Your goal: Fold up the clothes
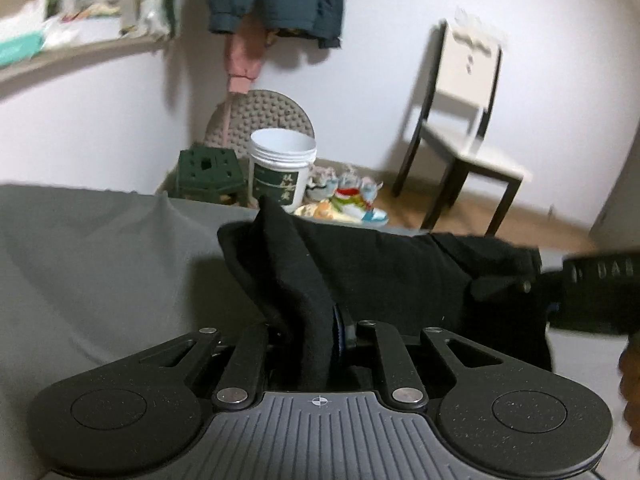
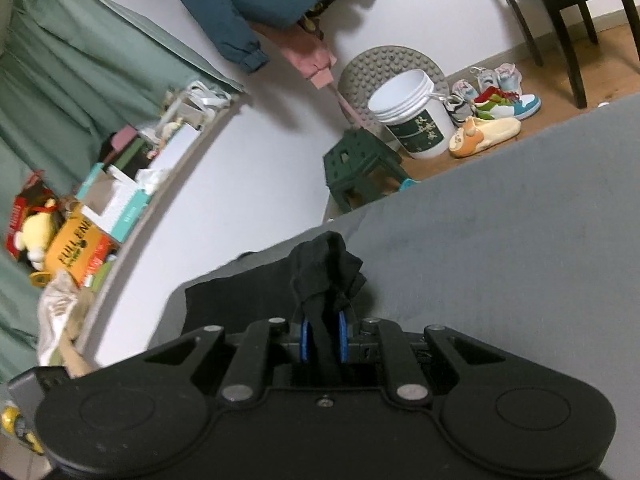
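A black garment (image 1: 380, 276) is pinched in both tools: the left tool (image 1: 320, 344) at lower centre of its view, the right tool (image 2: 323, 338) likewise. The garment is spread over the grey bed (image 1: 100, 264), its long axis running left to right across mid-frame. Both pinched edges should be carried evenly, the cloth kept taut, for a straight crease.

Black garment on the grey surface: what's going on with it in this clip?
A person is folding a black garment on a grey sheet, using a hand-held gripper in each hand. The left hand-held gripper is shut on a bunched edge of the cloth. The right hand-held gripper is pinching another bunched part between its blue pads. The rest of the garment lies on the sheet, between the two grips. The fold is not finished.
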